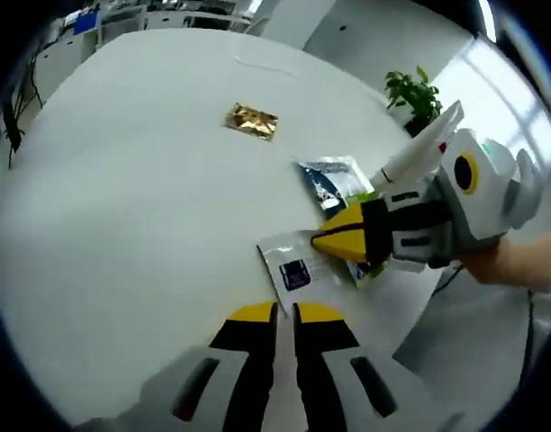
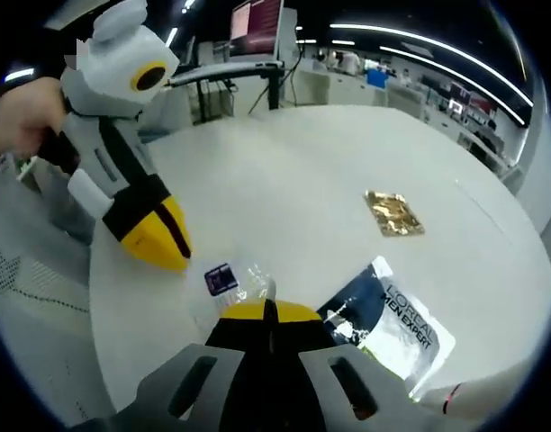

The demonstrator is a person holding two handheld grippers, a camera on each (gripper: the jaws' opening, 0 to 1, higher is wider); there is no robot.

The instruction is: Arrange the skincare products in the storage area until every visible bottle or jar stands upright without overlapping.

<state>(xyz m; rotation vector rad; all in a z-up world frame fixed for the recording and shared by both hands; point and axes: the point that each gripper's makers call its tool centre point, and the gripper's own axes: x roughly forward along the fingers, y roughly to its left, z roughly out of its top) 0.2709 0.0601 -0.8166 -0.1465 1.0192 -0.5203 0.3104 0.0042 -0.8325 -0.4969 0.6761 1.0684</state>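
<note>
The right tool, yellow-tipped, has its jaws pressed together on the edge of a clear plastic sachet with a purple label, which lies flat on the round white worktop. The left tool hovers just beside that sachet, jaws together and holding nothing. Under the right tool lies a dark blue and silver sachet. Well apart sits a crinkled gold foil sachet.
</note>
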